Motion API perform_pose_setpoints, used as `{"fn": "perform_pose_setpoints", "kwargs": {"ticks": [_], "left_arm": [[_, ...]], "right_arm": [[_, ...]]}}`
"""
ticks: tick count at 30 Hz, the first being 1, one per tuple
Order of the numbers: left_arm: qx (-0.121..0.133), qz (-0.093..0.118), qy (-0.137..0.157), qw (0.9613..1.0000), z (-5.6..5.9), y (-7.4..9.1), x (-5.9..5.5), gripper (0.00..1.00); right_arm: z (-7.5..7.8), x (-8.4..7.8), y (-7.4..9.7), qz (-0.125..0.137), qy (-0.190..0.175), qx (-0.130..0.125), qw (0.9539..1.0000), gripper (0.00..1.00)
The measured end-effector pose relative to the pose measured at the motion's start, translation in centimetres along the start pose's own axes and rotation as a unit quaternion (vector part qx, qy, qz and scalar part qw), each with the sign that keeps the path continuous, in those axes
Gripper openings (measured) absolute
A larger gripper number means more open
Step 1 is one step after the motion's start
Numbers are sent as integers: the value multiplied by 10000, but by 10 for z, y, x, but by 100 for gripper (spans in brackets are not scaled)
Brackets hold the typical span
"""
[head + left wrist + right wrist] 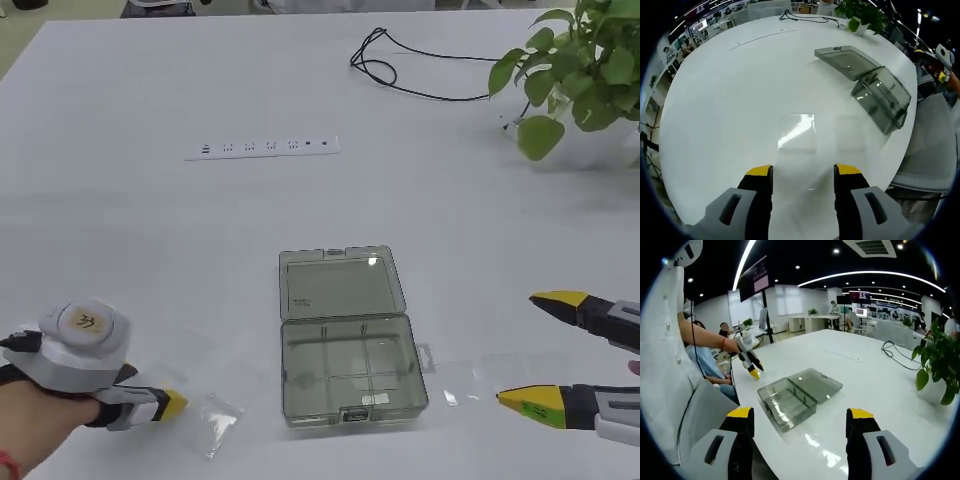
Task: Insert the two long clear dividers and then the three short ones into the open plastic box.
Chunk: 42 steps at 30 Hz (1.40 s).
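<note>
Head view: open box [350, 370] sits near the front edge of the white table [150, 230], its lid [340, 283] laid flat on the far side. Faint crossing lines show inside the box; cannot tell whether they are fitted parts. Left claw [170, 405] is low at the box's left, just beside a clear divider [215, 420] lying flat on the table. Right claw [520, 350] is at the box's right, jaws spread wide and holding nothing, with more clear pieces [460, 380] on the table between it and the box. Left gripper view: left claw [804, 172] released and empty, the divider [797, 132] flat on the table ahead of the tips and not touching them, box [882, 97] farther off to the right. Right gripper view: right claw [800, 415] released and empty, box [787, 402] ahead. Power strip [262, 148], cable [400, 70] and plant [585, 70] are at the far side.
</note>
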<state>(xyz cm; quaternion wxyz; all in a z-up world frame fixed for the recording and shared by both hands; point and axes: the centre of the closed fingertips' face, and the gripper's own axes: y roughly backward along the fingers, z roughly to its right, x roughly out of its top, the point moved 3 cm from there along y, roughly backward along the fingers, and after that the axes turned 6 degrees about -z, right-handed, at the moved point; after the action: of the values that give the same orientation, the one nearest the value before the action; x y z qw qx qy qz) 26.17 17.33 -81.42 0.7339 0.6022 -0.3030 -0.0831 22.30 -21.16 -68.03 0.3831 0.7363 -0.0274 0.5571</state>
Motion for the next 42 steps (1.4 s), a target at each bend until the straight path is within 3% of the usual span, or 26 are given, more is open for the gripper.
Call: {"fn": "perform_pose_setpoints", "kwargs": {"ticks": [5,9,18,26,42], "left_arm": [[82,-159,-20,9998,-1,-5,-2,46],[192,-163,31,9997,-3,-5,1,43],[393,-369,-178,9984,-6,-5,1,36],[402,-571,-164,9974,-6,-4,2,36],[345,-698,-70,9969,-7,-3,2,32]], "right_arm": [[1,0,0,24,-21,-9,10000,76],[1,0,-1,27,-30,-5,10000,75],[1,-2,-1,39,-43,-6,10000,75],[0,-2,-2,60,-53,-2,10000,75],[-1,-4,-1,58,-67,-24,10000,74]]}}
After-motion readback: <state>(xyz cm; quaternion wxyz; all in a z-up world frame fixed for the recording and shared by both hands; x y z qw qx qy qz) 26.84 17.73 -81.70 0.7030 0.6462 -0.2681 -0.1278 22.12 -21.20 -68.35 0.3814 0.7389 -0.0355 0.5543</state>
